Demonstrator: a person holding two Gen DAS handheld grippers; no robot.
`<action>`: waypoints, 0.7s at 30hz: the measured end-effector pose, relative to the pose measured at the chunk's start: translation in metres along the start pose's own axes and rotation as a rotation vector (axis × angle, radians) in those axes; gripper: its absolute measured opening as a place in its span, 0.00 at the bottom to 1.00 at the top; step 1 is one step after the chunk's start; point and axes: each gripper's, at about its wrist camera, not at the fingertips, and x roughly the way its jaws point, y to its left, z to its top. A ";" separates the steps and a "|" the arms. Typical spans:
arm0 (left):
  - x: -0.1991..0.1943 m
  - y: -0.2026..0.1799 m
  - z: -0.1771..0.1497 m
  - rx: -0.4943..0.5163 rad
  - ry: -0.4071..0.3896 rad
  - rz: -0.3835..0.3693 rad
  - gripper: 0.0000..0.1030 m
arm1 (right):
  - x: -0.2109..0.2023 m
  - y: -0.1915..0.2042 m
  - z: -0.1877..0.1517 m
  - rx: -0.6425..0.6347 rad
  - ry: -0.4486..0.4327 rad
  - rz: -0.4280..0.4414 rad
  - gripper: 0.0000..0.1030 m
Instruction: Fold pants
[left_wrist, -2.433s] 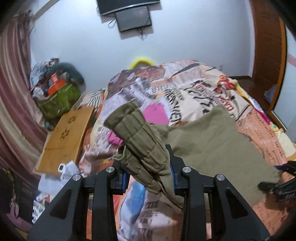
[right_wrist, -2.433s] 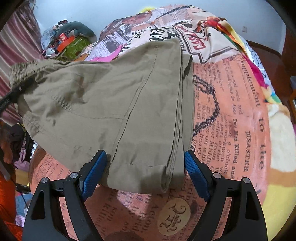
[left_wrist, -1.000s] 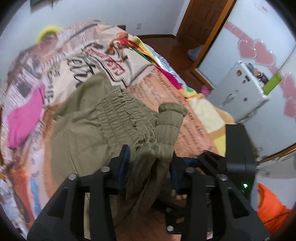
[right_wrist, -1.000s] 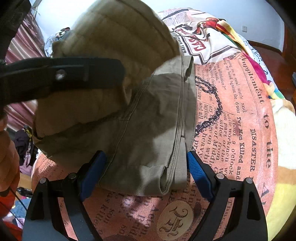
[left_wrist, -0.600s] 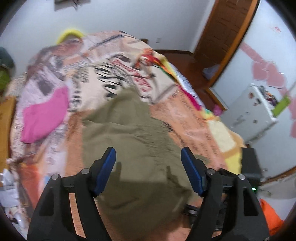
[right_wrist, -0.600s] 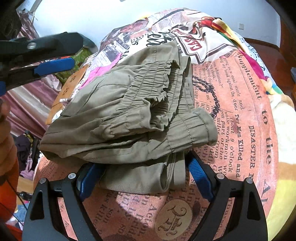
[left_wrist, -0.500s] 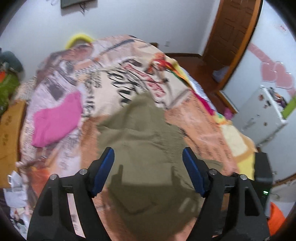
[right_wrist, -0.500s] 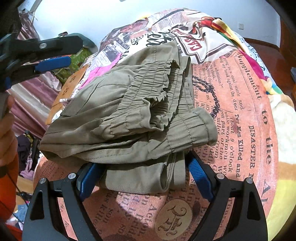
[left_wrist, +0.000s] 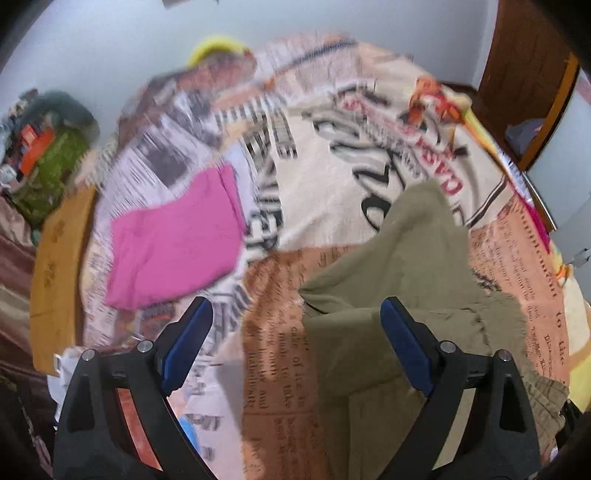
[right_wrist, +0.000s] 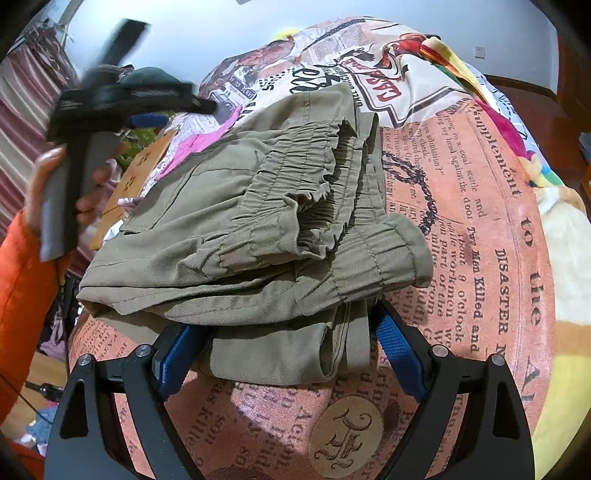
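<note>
The olive green pants (right_wrist: 258, 229) lie folded over on the newspaper-print bedspread (right_wrist: 480, 229), with the elastic waistband on top toward the near right. My right gripper (right_wrist: 284, 350) is open, its blue pads on either side of the near hem end of the pants. My left gripper (left_wrist: 295, 350) is open and empty, held above the bed with the pants (left_wrist: 399, 295) under its right finger. The left gripper also shows in the right wrist view (right_wrist: 122, 96), raised at the far left in a hand.
A pink cloth (left_wrist: 173, 243) lies on the bed to the left. A wooden board (left_wrist: 55, 266) and a green bag of clutter (left_wrist: 48, 162) sit off the bed's left side. A wooden door (left_wrist: 524, 48) is at the far right.
My left gripper carried the waistband over onto the leg end, let it go and opened, then drew back to the left. The pants now lie folded. The right gripper stayed still.
</note>
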 end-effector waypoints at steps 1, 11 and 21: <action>0.012 -0.002 -0.001 0.007 0.033 -0.013 0.90 | -0.001 -0.001 -0.001 0.005 -0.002 -0.003 0.86; 0.038 -0.022 -0.044 0.175 0.068 0.069 0.92 | -0.027 -0.004 -0.009 0.027 -0.049 -0.057 0.85; -0.004 0.006 -0.090 0.131 0.045 0.044 0.93 | -0.056 -0.012 -0.008 0.057 -0.127 -0.116 0.85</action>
